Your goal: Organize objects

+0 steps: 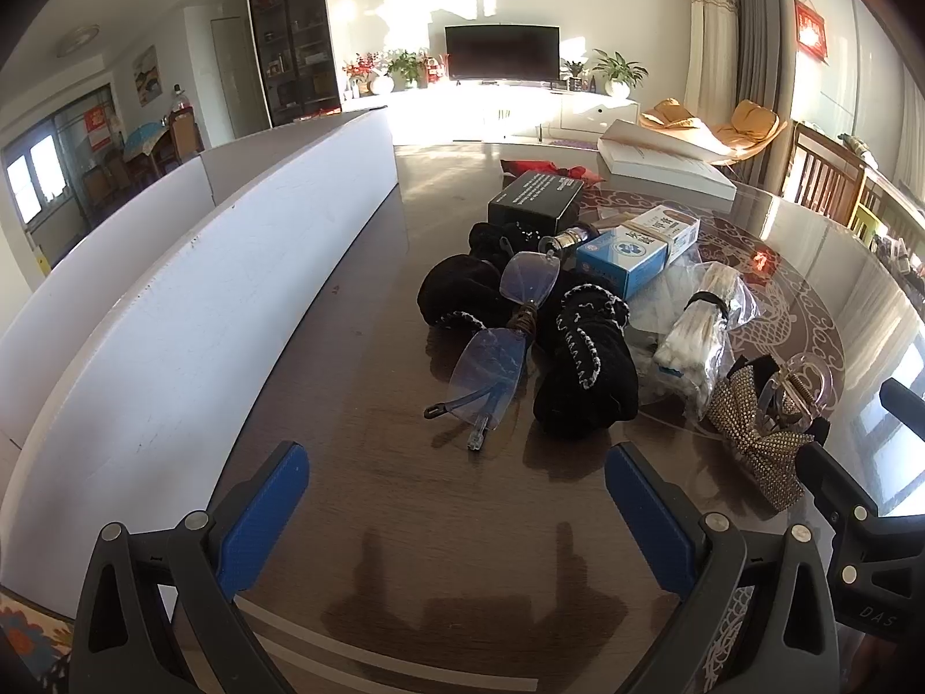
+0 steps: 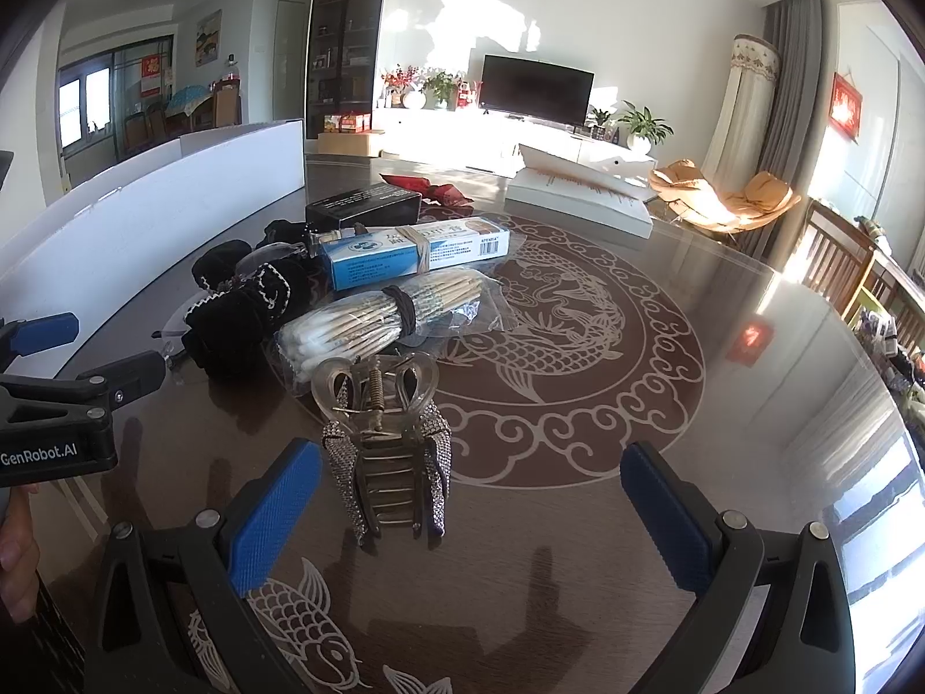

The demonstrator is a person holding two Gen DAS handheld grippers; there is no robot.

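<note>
Right hand-held gripper (image 2: 471,512) hovers with fingers spread, empty, around a rhinestone hair clip (image 2: 387,451) on the glossy surface (image 2: 578,578); left hand-held gripper (image 1: 457,512) is likewise spread. Closing off-centre could skid the clip into the cotton swabs (image 2: 358,318).

You've got hard sunlight from the right, blown-out glare on the TV cabinet (image 1: 491,110), sharp gripper shadows on the table (image 1: 370,381), heavy fisheye edges.
</note>
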